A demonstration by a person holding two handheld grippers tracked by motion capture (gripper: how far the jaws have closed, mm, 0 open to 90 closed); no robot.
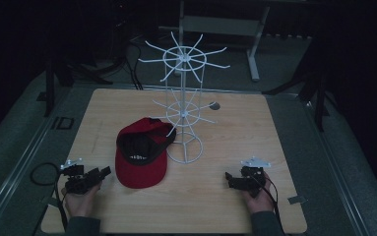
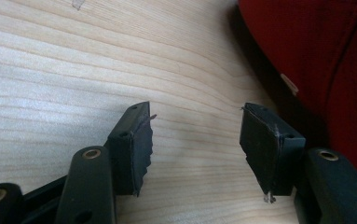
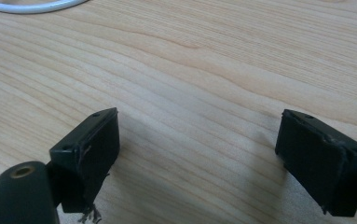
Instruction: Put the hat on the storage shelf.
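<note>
Both grippers rest empty, jaws spread: left gripper (image 1: 93, 178) aimed at the red cap (image 1: 141, 157) (crown up, beside the white wire hook rack (image 1: 184, 115)), right gripper (image 1: 235, 180) idle on the table (image 1: 274, 147).

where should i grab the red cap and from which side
Grip the red cap by its brim, the flat near edge lying toward the left gripper. Come in low from the left and slide one jaw under it. The cap lies opening-up, so its crown is soft and rounded, while the brim gives a thin, stiff edge. The white wire rack crowds its far right side.
</note>
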